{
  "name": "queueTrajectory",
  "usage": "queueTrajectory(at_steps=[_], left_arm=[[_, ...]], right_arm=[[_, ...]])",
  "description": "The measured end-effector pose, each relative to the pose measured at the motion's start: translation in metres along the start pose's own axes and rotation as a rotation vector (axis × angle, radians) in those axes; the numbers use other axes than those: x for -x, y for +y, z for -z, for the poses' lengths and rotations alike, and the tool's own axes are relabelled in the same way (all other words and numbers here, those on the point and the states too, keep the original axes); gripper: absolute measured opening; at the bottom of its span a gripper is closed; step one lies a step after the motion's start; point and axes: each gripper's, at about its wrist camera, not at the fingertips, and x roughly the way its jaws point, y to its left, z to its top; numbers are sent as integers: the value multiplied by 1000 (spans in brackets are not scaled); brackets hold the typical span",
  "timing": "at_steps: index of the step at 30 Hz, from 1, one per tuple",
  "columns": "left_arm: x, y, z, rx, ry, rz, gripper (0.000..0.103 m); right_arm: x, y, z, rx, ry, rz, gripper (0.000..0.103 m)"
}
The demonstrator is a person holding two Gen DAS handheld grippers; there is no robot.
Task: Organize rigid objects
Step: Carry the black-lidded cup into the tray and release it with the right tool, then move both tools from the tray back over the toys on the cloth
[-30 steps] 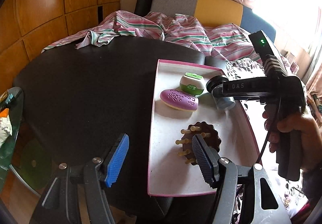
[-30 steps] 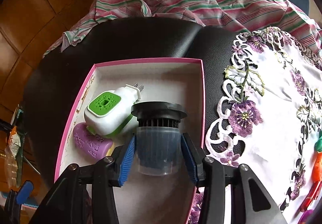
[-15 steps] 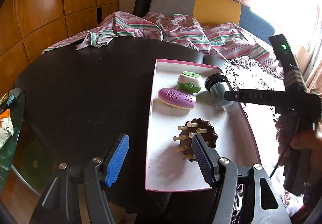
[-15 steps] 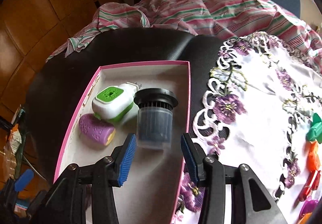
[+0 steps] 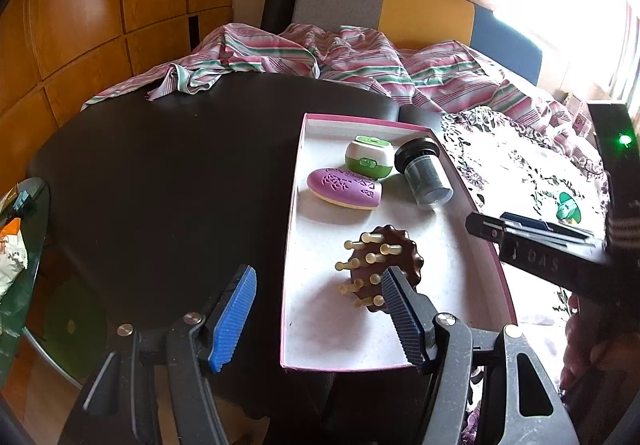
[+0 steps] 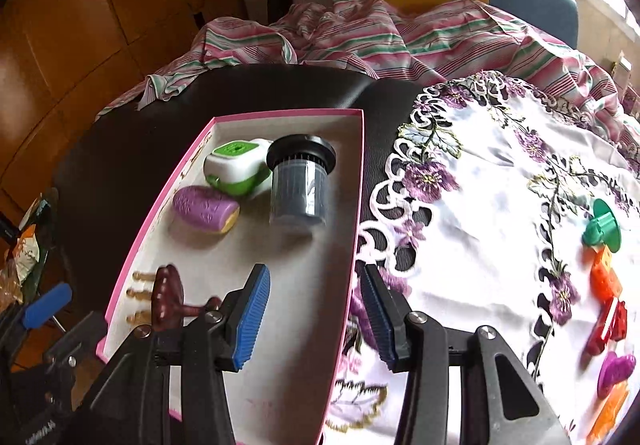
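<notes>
A pink-rimmed white tray (image 5: 320, 325) (image 6: 280, 325) lies on the black table. In it lie a grey cylinder with a black cap (image 5: 426, 175) (image 6: 300, 181), a green-and-white plug-in device (image 5: 368, 159) (image 6: 236, 169), a purple oval piece (image 5: 344, 189) (image 6: 204, 207) and a brown pegged massager (image 5: 380, 269) (image 6: 166, 301). My left gripper (image 5: 316, 313) is open and empty over the tray's near left edge. My right gripper (image 6: 316, 319) is open and empty over the tray's right rim, well back from the cylinder.
An embroidered white cloth (image 6: 480, 205) right of the tray carries a green piece (image 6: 602, 229), orange and red pieces (image 6: 606, 293) and a magenta one (image 6: 616, 369). Striped fabric (image 5: 320, 57) lies across the table's far side. A glass stand (image 5: 24, 245) is at far left.
My right gripper opened, left the grey cylinder lying in the tray and drew back to the right. The left gripper barely moved.
</notes>
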Motion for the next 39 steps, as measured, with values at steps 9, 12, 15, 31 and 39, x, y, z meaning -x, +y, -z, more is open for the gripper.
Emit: queueTrajectory(at_steps=[9, 12, 15, 31, 39], left_arm=[[2, -5, 3, -8, -1, -3, 66], [2, -5, 3, -10, 1, -5, 66], [2, -6, 2, -12, 3, -3, 66], [7, -14, 0, -34, -15, 6, 71], [15, -25, -4, -78, -44, 24, 71]], right_arm=[[9, 5, 11, -3, -13, 17, 48], [11, 6, 12, 3, -18, 21, 48], [14, 8, 15, 13, -23, 28, 48], [33, 4, 15, 31, -54, 48, 48], [46, -22, 15, 9, -54, 68, 48]])
